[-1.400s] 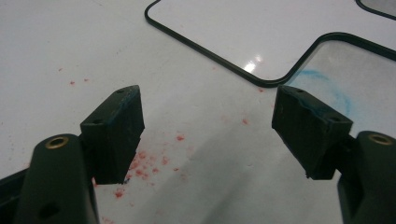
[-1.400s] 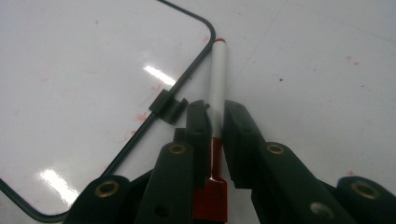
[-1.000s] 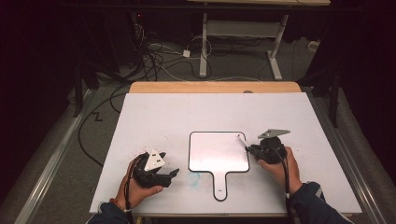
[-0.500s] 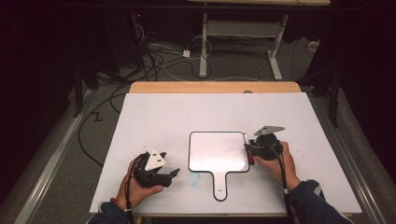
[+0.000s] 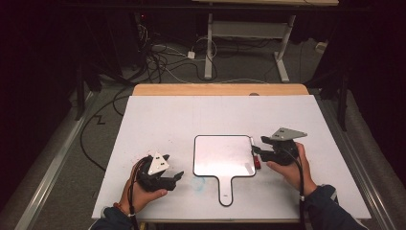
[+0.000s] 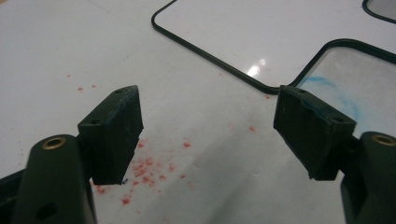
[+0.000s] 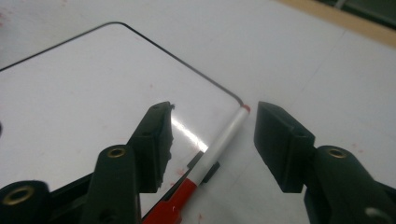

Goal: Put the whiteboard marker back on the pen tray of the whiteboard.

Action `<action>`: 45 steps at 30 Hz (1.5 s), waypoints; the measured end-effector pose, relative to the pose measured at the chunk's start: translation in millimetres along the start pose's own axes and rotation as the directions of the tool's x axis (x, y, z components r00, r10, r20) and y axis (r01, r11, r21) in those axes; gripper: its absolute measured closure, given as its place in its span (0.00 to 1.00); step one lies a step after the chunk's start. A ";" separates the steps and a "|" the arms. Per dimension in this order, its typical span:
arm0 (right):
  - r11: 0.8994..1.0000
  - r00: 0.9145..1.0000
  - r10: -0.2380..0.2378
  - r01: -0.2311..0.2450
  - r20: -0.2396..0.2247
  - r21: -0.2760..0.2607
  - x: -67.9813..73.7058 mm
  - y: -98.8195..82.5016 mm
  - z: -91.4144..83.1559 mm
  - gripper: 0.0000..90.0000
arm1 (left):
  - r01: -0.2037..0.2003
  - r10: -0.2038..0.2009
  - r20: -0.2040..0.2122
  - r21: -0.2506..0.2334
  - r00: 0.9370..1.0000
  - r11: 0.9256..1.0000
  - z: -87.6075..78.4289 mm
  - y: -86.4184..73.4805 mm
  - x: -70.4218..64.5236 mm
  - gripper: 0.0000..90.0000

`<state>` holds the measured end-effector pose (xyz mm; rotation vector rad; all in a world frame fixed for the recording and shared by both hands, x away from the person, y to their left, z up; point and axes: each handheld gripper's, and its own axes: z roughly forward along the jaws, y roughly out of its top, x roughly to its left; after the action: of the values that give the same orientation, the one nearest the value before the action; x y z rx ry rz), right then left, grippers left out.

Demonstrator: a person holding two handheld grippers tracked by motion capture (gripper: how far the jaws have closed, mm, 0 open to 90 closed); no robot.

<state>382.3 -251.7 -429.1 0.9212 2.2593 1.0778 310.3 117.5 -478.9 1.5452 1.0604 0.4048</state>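
On the white desk [image 5: 167,120] lay a small handled whiteboard [image 5: 223,155], its handle pointing toward the person. Along the board's right edge lay a red-capped marker [image 7: 219,147], flat on the surface with its pale barrel partly over the board's corner. The right gripper [image 5: 261,149] hovered just above that marker, held in the person's right hand [image 5: 292,167]; its jaws had just been opening and stood apart, the marker lying free between them and touched by neither pad. In the right gripper view the red cap sat low, close to the camera, and the barrel ran away toward the board's rounded corner.

Over at the near left, the left gripper [image 5: 172,177] rested low by the desk in the left hand [image 5: 141,189], well apart from the board's left edge. Its jaws stood wide apart with nothing between them. Red specks [image 6: 149,165] dotted the desk beneath them, and a faint blue smear [image 6: 336,91] showed beside the board's handle.
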 end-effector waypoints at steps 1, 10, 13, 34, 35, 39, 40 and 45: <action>1.000 1.000 -0.010 0.010 0.000 -0.016 -0.7 -0.3 -4.2 0.45 | -0.008 0.008 -0.003 -0.001 1.000 1.000 0.2 -1.0 -0.2 0.25; 0.984 0.996 -0.068 0.075 0.051 -0.159 -5.4 -18.1 -57.6 0.28 | -0.066 0.066 -0.015 -0.007 0.998 0.998 -0.3 -5.7 -3.3 0.22; 0.979 0.994 -0.062 0.078 0.088 -0.189 -4.4 -31.1 -73.0 0.24 | -0.076 0.076 -0.014 -0.014 0.997 0.997 -1.4 -7.0 -4.2 0.22; 0.986 0.989 -0.046 0.067 0.141 -0.152 -6.8 -81.4 -81.2 0.22 | -0.128 0.127 -0.025 -0.016 0.992 0.992 0.4 -12.1 -6.3 0.21; 0.986 0.989 -0.047 0.068 0.139 -0.152 -6.4 -81.2 -81.1 0.22 | -0.127 0.127 -0.028 -0.017 0.992 0.992 0.3 -12.0 -6.2 0.21; 0.985 0.989 -0.046 0.068 0.141 -0.158 -5.8 -80.4 -81.3 0.22 | -0.125 0.124 -0.032 -0.018 0.992 0.992 0.0 -11.9 -5.8 0.21; 0.984 0.989 -0.046 0.068 0.138 -0.163 -6.0 -80.2 -81.4 0.22 | -0.124 0.124 -0.031 -0.017 0.992 0.992 0.1 -11.9 -5.7 0.21; 0.983 0.988 -0.051 0.075 0.143 -0.169 -4.8 -79.0 -82.4 0.22 | -0.126 0.126 -0.031 -0.017 0.992 0.992 1.2 -11.6 -5.3 0.21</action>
<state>302.8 -332.4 -444.2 0.8209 2.0322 1.1266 303.8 111.7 -488.3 1.5982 0.9824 0.5252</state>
